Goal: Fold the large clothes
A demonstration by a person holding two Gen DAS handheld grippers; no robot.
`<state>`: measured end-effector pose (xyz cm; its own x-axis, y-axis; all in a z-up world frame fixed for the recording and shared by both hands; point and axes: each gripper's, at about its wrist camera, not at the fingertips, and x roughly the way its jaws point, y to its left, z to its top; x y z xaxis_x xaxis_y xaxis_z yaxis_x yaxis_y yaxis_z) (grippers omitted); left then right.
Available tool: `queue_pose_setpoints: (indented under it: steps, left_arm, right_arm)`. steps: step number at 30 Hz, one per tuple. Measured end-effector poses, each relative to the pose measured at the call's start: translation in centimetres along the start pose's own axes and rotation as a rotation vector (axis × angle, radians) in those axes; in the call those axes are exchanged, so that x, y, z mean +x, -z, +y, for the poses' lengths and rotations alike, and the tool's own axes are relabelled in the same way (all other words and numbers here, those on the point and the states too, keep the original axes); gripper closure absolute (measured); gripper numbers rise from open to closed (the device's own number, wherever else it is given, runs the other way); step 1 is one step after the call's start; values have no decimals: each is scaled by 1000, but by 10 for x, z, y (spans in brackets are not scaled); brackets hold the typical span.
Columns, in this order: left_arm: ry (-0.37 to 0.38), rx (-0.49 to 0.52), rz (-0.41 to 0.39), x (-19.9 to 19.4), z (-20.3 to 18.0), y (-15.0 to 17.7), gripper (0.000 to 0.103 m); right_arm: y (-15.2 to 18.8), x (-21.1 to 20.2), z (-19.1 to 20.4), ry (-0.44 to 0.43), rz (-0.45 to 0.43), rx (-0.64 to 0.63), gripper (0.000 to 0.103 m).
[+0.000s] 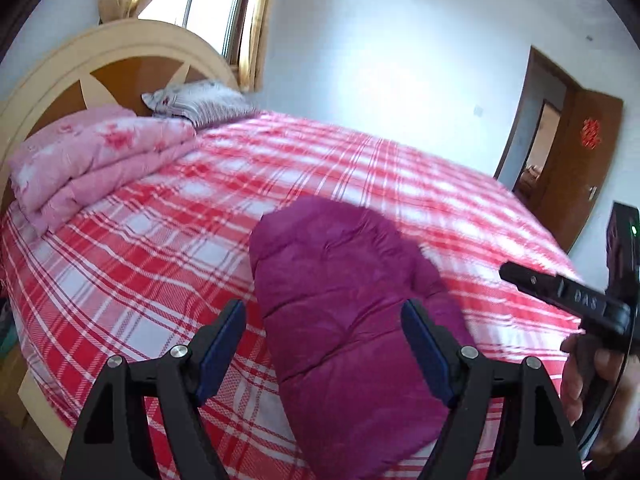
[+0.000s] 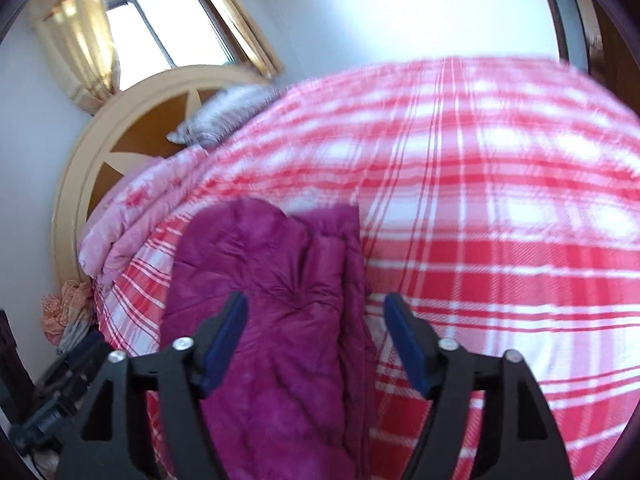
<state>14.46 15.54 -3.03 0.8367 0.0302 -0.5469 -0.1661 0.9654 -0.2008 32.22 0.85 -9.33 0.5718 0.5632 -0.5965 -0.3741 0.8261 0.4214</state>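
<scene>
A magenta padded jacket lies folded in a long bundle on the red and white plaid bed. My left gripper is open above its near part, jaws wide, holding nothing. The right gripper shows in the left wrist view at the right edge, held in a hand. In the right wrist view the jacket lies below my right gripper, which is open and empty above the jacket's right edge. The plaid sheet spreads to the right.
A folded pink floral quilt and a striped pillow lie by the round headboard. A window with gold curtains is behind. A brown door stands open at the right. Clothes sit beside the bed.
</scene>
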Motion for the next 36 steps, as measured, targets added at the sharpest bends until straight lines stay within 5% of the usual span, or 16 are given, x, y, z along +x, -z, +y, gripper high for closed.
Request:
queue_pose_setpoints:
  steps: [13, 36]
  left_arm:
    - [57, 56, -70, -36, -21, -8, 22]
    - [55, 47, -58, -35, -19, -5, 22]
  right_arm:
    - [24, -91, 44, 55, -169, -126, 15]
    - [43, -106, 54, 48, -207, -134, 11]
